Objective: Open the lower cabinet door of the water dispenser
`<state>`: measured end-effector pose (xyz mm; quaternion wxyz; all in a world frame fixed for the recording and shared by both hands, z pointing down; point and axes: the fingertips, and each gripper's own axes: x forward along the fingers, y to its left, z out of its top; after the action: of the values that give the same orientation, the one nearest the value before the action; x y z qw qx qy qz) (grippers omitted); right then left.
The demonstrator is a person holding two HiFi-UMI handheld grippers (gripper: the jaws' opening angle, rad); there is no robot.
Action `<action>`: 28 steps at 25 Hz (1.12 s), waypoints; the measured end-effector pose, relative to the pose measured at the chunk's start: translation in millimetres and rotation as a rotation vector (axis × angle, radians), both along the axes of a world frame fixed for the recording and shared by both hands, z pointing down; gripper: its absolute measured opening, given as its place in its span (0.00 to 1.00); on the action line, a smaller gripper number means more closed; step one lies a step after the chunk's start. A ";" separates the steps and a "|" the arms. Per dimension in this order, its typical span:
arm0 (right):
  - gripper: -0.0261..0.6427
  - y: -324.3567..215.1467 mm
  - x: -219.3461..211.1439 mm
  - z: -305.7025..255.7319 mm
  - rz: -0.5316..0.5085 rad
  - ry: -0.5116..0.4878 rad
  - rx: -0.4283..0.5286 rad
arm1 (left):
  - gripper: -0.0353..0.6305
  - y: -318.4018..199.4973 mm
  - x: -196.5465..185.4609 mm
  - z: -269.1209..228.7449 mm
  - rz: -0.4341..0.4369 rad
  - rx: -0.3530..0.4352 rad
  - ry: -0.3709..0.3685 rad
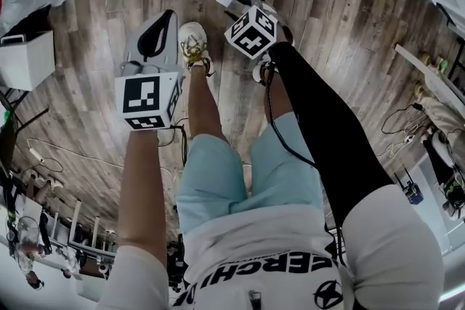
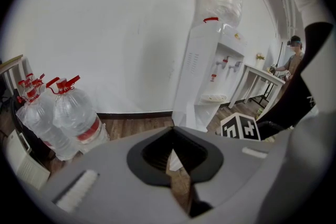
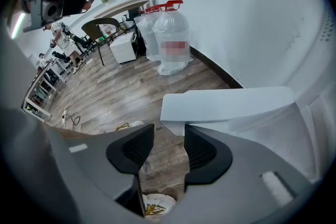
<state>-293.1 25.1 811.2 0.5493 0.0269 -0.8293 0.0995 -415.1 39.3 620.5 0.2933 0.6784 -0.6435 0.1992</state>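
The white water dispenser (image 2: 209, 73) stands against the wall with a bottle (image 2: 223, 0) on top, ahead and to the right in the left gripper view. Its lower cabinet (image 2: 197, 113) sits below the taps. My left gripper (image 2: 173, 157) is shut and empty, well short of the dispenser; from the head view it (image 1: 166, 18) hovers over the wooden floor. My right gripper (image 3: 169, 134) is open with nothing between its pads, and a white panel of the dispenser's lower part (image 3: 226, 105) lies just beyond its tips. I cannot tell whether the door is open.
Several large water bottles (image 2: 73, 113) with red caps stand by the wall left of the dispenser, also seen from the right (image 3: 170, 39). The person's legs and shoes (image 1: 192, 40) are below the grippers. A white table (image 2: 262, 78) stands right of the dispenser. Cables (image 1: 43, 152) lie on the floor.
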 end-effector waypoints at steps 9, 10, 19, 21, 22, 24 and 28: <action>0.28 -11.3 -38.8 -0.5 -0.020 -0.016 0.020 | 0.14 -1.2 -30.5 3.3 -0.023 -0.002 0.006; 0.28 -12.1 -43.2 -0.9 -0.021 -0.018 0.020 | 0.14 -0.4 -33.8 3.6 -0.027 -0.003 0.006; 0.28 -24.8 -73.8 -3.0 -0.034 -0.028 0.031 | 0.14 1.9 -54.8 8.7 -0.058 -0.012 0.016; 0.28 -30.6 -79.6 -2.8 -0.031 -0.029 0.034 | 0.14 -1.4 -60.1 9.0 -0.062 -0.011 0.016; 0.28 -33.5 -82.8 -2.7 -0.031 -0.029 0.037 | 0.14 -3.3 -62.8 8.9 -0.064 -0.010 0.015; 0.28 -37.7 -89.0 -3.1 -0.033 -0.028 0.042 | 0.14 -5.7 -68.1 8.5 -0.068 -0.009 0.014; 0.28 -43.7 -101.7 -3.3 -0.032 -0.027 0.053 | 0.14 -6.8 -78.7 9.8 -0.077 -0.010 0.018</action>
<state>-394.8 -18.6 807.9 0.5387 0.0265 -0.8392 0.0691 -493.9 32.5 630.3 0.3100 0.6536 -0.6653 0.1847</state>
